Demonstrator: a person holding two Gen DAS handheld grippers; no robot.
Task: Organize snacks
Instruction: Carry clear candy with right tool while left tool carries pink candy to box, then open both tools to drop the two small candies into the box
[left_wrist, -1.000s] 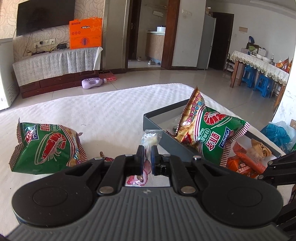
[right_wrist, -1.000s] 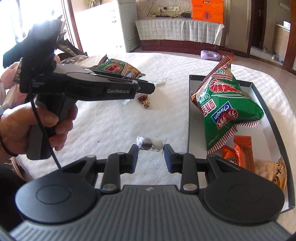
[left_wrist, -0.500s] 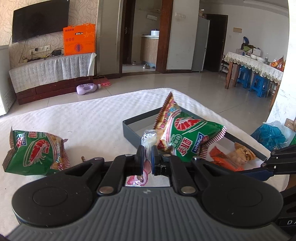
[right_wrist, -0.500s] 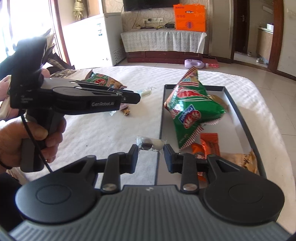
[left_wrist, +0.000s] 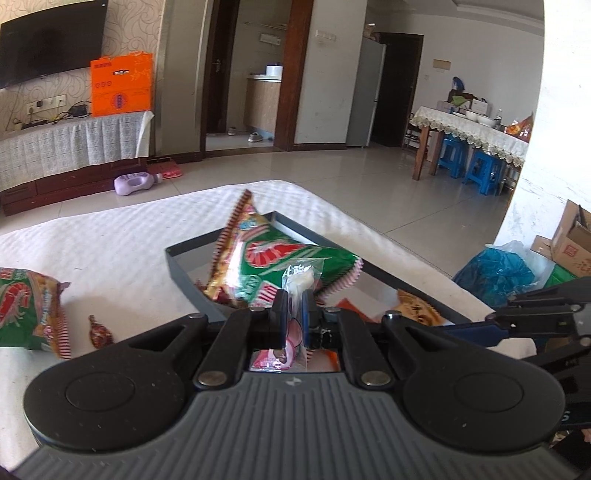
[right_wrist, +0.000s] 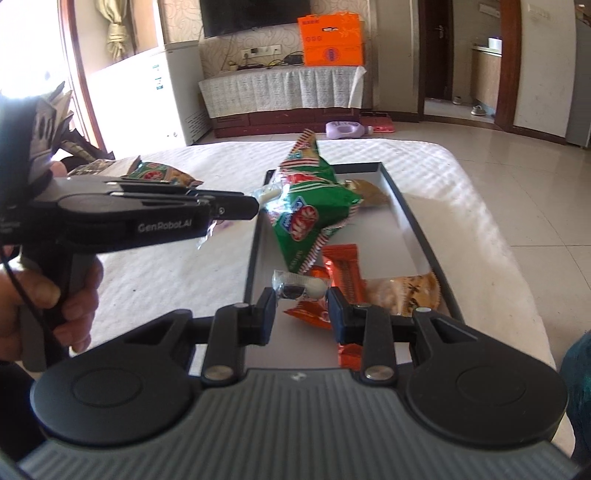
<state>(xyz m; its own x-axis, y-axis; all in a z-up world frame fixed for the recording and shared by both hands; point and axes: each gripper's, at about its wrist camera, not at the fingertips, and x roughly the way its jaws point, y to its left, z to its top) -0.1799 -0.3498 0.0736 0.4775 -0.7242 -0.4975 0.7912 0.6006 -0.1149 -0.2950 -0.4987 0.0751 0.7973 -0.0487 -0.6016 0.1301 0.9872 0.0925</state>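
both claws clenched on small clear-wrapped sweets, left claw pinching a white candy, right claw gripping a dark-and-white candy, both poised over the grey tray (likely for dropping in).

Probably a home living room: wall television, lace-covered dining table, tiled floor, refrigerator.

Green-red striped chip bag; orange wrappers; grey tray.
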